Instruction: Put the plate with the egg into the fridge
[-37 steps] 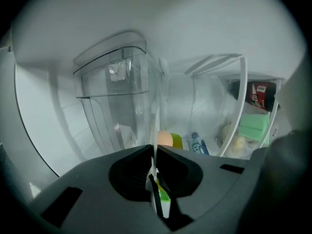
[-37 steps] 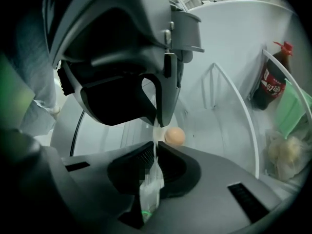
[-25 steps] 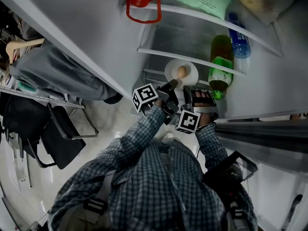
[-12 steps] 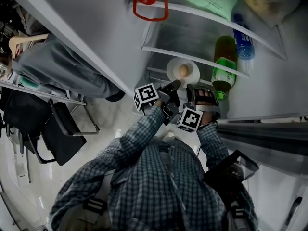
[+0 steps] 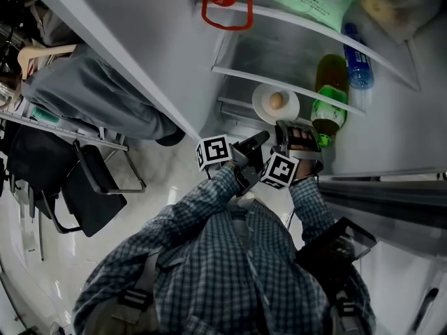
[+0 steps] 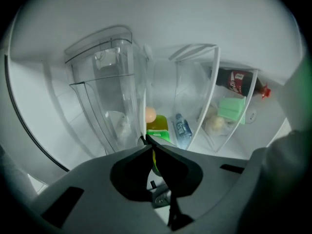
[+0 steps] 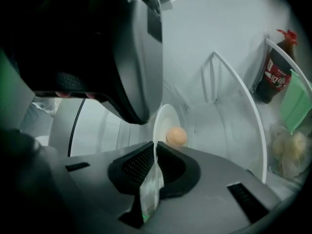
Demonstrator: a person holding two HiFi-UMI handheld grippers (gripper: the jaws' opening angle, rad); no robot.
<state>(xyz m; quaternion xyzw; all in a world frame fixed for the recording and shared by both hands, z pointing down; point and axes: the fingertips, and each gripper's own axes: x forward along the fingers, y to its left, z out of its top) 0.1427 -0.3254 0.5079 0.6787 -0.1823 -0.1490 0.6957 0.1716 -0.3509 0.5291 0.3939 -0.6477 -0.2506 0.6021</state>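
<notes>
White fridge door [image 5: 126, 54] stands open, far to the left of all the fingers. Next to it comes the left gripper [image 6: 147, 141]. Its two black fingers [image 6: 131, 169] are pressed tight together, with nothing between them. Past their tips, deep in the fridge, sits a clear plastic drawer [image 6: 105, 82].

A little to the right of those tips is the white round plate [image 5: 264, 103]. The small brown egg [image 5: 276, 100] lies in the middle of it. The plate is inside the open fridge, at the front of a glass shelf [image 5: 279, 82]. I cannot tell if it is resting on the shelf.

The right gripper [image 7: 155, 147] comes next. Its two dark ridged fingers [image 7: 139, 167] are squeezed on the near rim of the plate, one on each side of the thin white edge. The egg sits just past their tips.

Just to the right of the right gripper's fingers stands a green plastic bottle [image 5: 328, 110], close beside the plate. A clear bottle with a blue label [image 5: 358, 70] is farther back behind it. Far to the right of the fingers, a dark cola bottle with a red cap [image 7: 275, 72] stands up straight on a higher shelf
</notes>
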